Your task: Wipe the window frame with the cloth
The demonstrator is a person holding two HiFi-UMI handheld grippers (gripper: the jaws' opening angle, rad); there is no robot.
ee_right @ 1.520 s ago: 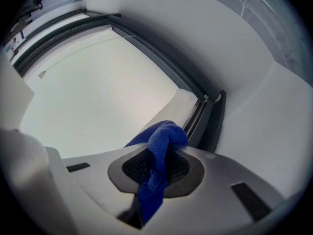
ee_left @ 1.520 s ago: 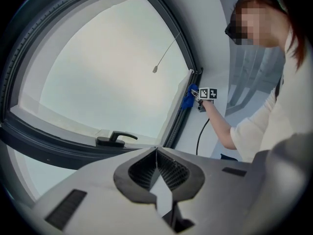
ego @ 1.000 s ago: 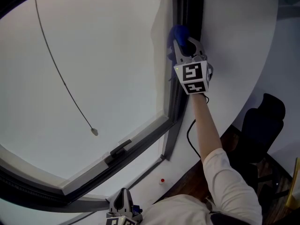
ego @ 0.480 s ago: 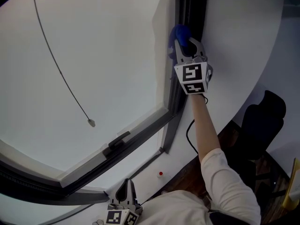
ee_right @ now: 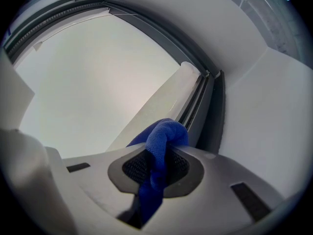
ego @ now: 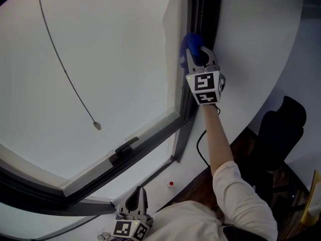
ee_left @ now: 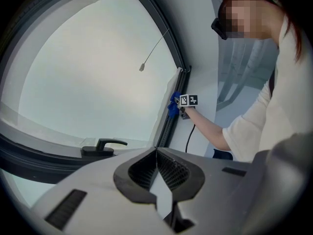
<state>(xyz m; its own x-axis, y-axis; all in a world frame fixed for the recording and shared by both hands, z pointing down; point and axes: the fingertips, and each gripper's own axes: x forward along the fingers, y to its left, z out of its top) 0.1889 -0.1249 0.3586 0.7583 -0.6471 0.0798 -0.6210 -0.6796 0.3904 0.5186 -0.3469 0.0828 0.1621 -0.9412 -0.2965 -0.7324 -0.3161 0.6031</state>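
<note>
My right gripper clamps the cloth against the frame, left gripper closed on nothing; firm, even pressure along the channel seems best.

Left gripper and right gripper — grey, black-and-white square markers; short white sleeve; black cable, apparently the right's.

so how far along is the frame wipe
Done: the blue cloth is clamped in the right gripper. In hand: it sits against the upright side of the window frame, partway up. Left: which parts are already clean can't be told; the lower rail has no cloth near it, and the left gripper is shut and empty.
</note>
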